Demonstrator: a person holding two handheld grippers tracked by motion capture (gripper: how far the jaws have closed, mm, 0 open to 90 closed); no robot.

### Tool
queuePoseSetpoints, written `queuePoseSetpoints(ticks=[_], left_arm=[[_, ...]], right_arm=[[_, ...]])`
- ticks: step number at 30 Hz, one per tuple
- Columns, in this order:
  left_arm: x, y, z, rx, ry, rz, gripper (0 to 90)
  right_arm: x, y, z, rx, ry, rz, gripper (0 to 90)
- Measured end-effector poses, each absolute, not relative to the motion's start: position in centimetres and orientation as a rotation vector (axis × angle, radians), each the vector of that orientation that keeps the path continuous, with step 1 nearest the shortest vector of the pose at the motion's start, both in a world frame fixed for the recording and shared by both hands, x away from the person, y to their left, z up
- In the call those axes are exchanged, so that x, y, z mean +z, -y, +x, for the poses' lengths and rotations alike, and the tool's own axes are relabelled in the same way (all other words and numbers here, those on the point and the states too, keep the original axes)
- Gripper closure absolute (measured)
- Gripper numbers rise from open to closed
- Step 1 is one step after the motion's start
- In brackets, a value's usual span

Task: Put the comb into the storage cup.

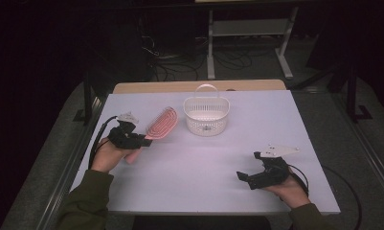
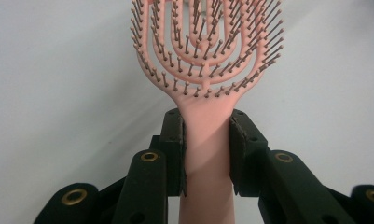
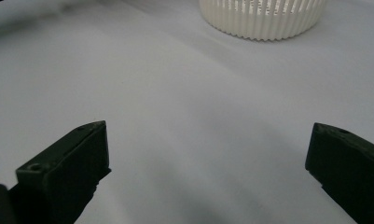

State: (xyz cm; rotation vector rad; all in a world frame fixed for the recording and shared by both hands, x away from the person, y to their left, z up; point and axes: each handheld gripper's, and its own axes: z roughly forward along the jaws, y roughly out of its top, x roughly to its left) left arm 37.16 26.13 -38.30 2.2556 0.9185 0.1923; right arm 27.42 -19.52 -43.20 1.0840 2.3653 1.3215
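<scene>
Left claw clenches pink brush; right claw released, basket well apart.

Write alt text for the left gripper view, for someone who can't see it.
A pink hairbrush is clamped by its handle between the two black jaws of the left gripper, its bristled head pointing up and away from the camera. Behind it lies a plain white table.
</scene>
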Motion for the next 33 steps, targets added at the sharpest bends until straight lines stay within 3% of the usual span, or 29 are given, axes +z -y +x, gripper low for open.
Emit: queuePoseSetpoints(ticks=[33], left_arm=[[-39.5,-21.1,33.0,0.124,-0.682,2.185,70.2]], right_arm=[[-43.0,19.7,27.3,1.336,-2.351,1.089,0.0]])
